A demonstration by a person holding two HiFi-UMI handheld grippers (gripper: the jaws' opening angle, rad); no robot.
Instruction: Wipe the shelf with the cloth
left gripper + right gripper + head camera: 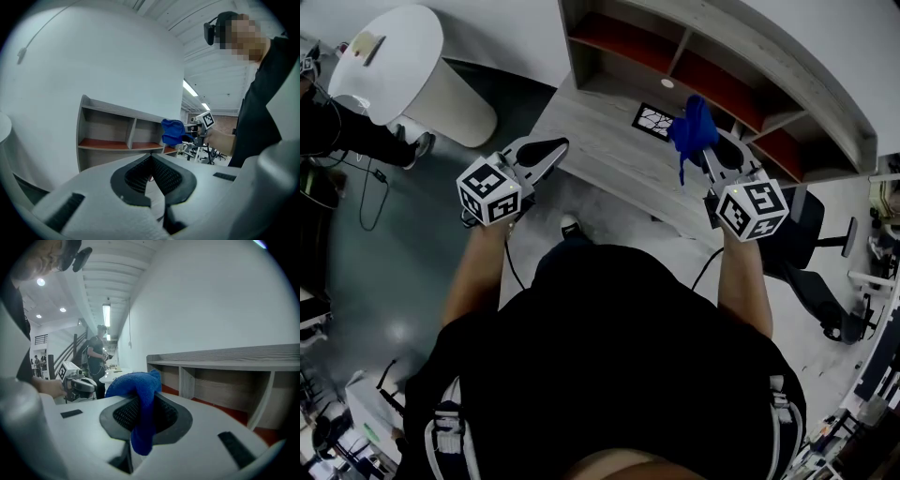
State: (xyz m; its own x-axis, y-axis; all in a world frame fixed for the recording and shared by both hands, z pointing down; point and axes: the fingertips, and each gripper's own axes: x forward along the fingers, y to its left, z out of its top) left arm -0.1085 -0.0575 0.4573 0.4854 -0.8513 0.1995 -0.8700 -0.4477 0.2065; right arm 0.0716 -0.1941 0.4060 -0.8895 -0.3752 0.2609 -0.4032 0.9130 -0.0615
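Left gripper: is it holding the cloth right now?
No, the left gripper has its jaws together on nothing; the blue cloth hangs from the right gripper.

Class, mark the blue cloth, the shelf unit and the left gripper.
blue cloth (142, 423): right gripper view, fold hanging between the jaws.
shelf unit (105, 126): left gripper view, back panel of left compartment.
left gripper (555, 148): head view, between its fingertips.

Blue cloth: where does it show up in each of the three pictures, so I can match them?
Head view: upper right, blue cloth pinched in the right gripper.
Left gripper view: right of centre, in front of the shelf.
Right gripper view: centre, draped between the jaws.
Shared landmark: the grey shelf with red-brown boards.
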